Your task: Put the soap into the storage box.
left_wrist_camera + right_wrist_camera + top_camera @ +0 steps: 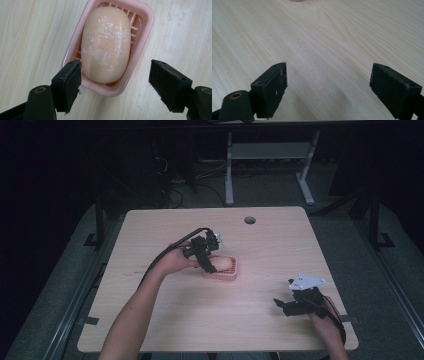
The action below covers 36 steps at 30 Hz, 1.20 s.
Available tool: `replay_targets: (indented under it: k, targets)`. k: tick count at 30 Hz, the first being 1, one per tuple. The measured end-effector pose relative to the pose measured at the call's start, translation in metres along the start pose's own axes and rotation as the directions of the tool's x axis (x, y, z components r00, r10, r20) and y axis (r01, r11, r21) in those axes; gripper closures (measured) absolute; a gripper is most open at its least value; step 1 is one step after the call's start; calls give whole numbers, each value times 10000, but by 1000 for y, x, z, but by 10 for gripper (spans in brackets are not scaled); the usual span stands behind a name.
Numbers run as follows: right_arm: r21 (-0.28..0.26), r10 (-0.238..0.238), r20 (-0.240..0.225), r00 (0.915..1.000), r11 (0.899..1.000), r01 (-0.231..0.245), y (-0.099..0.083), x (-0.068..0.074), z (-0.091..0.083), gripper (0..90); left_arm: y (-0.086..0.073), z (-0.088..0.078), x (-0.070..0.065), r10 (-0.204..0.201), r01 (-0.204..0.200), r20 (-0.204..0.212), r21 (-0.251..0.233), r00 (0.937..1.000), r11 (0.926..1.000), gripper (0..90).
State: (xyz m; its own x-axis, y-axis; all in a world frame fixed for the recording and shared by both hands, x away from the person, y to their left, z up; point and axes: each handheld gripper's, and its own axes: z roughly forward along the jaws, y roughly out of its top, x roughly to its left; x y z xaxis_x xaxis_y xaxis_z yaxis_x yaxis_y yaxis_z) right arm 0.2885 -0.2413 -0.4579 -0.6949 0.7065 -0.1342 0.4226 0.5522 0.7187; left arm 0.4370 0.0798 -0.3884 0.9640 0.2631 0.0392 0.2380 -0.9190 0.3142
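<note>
Soap (106, 45), smooth, egg-shaped and peach with white scuffs, lies in a pink plastic dish (143, 37) with ribs, right ahead of our left gripper (115, 83). Its black padded jaws gape wide on both sides of the dish's near end and grasp nothing. Off to the right, our right gripper (328, 87) gapes too, over bare pale wooden table (324, 37).
</note>
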Motion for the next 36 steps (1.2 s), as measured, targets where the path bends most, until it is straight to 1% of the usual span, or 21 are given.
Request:
replay_targets:
  k: [1, 4, 5, 6, 11, 18, 20, 22, 26, 27, 28, 29, 33, 34, 36]
  targets:
    - [-2, 16, 0, 10000, 10000, -16, 0, 0, 0, 138, -2, 0, -1, -75, 75, 13, -18, 10000, 10000, 255]
    - [27, -102, 42, 9999, 9999, 102, 0, -1, 0, 138, -6, -1, -4, -73, 73, 24, -63, 10000, 10000, 249]
    - [24, -93, 44, 9999, 10000, 93, 0, -1, 1, 138, -8, -1, -6, -101, 101, 50, -90, 9999, 9999, 249]
    - [3, 27, 27, 10000, 10000, -27, 0, 0, 1, 138, -9, -1, -7, -105, 105, 40, -97, 9999, 9999, 249]
    - [41, 51, 18, 10000, 10000, -51, 1, 2, 1, 138, -17, -1, -9, -148, 149, 88, -100, 9999, 9998, 249]
    - [87, 25, 75, 10000, 10000, -25, 1, 3, 2, 138, -32, -3, -11, -407, 408, 46, -287, 9992, 9988, 249]
    - [88, 55, 68, 10000, 9999, -56, 1, 3, 3, 138, -33, -3, -11, -429, 430, 50, -290, 9991, 9987, 249]
    - [104, 84, 70, 9999, 9999, -84, 1, 3, 3, 138, -40, -3, -14, -504, 506, 61, -298, 9987, 9983, 248]
    - [134, 61, 66, 10000, 9999, -62, 1, 4, 4, 138, -46, -4, -16, -551, 552, 61, -310, 9985, 9980, 248]
    - [144, 54, 59, 10000, 9999, -55, 1, 4, 4, 138, -50, -4, -17, -633, 634, 55, -382, 9980, 9973, 248]
    - [145, 54, 55, 10000, 9999, -55, 1, 4, 4, 138, -52, -5, -17, -707, 710, 132, -280, 9974, 9971, 246]
    - [177, 56, 63, 10000, 9998, -58, 2, 4, 4, 138, -53, -5, -18, -686, 687, 67, -274, 9976, 9973, 241]
    - [219, 56, 73, 10000, 9997, -58, 1, 4, 5, 138, -61, -6, -23, -840, 846, 130, -508, 9964, 9951, 241]
    - [232, 78, 83, 9999, 9997, -79, 1, 5, 5, 138, -63, -6, -23, -825, 832, 175, -448, 9964, 9955, 240]
    - [241, 67, 137, 9999, 9997, -70, 0, 4, 4, 138, -67, -6, -26, -834, 840, 141, -488, 9964, 9953, 238]
